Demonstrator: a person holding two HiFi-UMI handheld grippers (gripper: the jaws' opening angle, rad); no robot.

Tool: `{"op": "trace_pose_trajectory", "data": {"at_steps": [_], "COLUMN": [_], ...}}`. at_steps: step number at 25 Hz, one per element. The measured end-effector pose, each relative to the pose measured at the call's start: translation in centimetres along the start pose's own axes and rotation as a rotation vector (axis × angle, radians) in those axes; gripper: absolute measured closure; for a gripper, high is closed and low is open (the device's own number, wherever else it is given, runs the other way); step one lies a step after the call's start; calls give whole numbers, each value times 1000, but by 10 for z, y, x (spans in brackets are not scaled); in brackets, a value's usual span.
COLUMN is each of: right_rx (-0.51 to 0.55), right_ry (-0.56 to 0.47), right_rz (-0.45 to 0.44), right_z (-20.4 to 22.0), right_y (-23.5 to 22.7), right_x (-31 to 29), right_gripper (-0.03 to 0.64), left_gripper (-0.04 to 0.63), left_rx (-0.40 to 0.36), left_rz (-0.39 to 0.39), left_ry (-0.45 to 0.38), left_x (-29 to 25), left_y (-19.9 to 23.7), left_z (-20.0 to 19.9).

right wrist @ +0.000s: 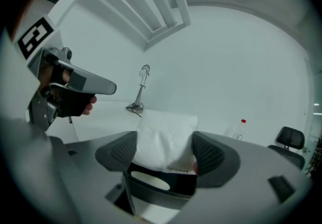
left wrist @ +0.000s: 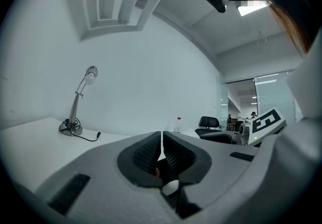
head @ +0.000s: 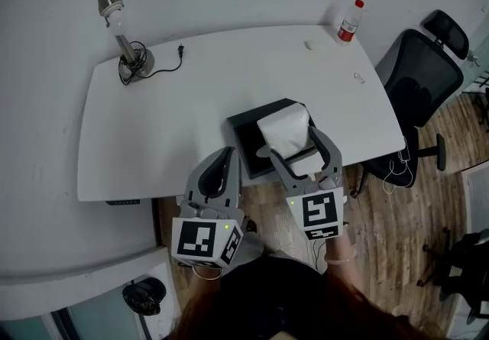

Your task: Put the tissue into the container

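Note:
A white tissue pack (head: 285, 127) sits between the jaws of my right gripper (head: 295, 145), which is shut on it. The pack hangs over a black container (head: 246, 132) standing at the near edge of the white table (head: 153, 124). The right gripper view shows the tissue pack (right wrist: 163, 140) pressed on both sides by the pads, with the black container (right wrist: 166, 182) just beneath and my right gripper (right wrist: 166, 153) around it. My left gripper (head: 226, 161) is shut and holds nothing, just left of the container at the table edge. Its pads meet in the left gripper view (left wrist: 161, 148).
A desk lamp (head: 122, 25) with a loose cable stands at the table's far left. A red-capped bottle (head: 350, 21) is at the far right corner, with small bits (head: 309, 45) near it. A black office chair (head: 424, 79) stands to the right of the table on the wooden floor.

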State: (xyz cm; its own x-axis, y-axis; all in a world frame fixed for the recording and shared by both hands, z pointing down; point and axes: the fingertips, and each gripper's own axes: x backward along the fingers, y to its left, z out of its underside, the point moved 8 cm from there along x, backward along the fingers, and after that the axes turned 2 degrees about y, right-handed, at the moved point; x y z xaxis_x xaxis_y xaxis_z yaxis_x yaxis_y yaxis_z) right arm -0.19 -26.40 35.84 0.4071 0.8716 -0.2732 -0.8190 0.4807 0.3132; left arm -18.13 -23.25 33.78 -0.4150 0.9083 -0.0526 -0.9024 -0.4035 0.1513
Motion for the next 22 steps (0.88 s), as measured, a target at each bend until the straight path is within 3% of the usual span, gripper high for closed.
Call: {"op": "trace_pose_trajectory", "data": {"at_steps": [22], "right_rx": [-36], "right_ry": [225], "right_rz": [-59], "right_z": [43], "right_y": [11], "right_x": [-42], "right_gripper": [247], "left_gripper": [561], "left_rx": [35], "left_rz": [-25], "left_ry": [74], "left_x": [-15], "left_y": [22], "left_z": [22]}}
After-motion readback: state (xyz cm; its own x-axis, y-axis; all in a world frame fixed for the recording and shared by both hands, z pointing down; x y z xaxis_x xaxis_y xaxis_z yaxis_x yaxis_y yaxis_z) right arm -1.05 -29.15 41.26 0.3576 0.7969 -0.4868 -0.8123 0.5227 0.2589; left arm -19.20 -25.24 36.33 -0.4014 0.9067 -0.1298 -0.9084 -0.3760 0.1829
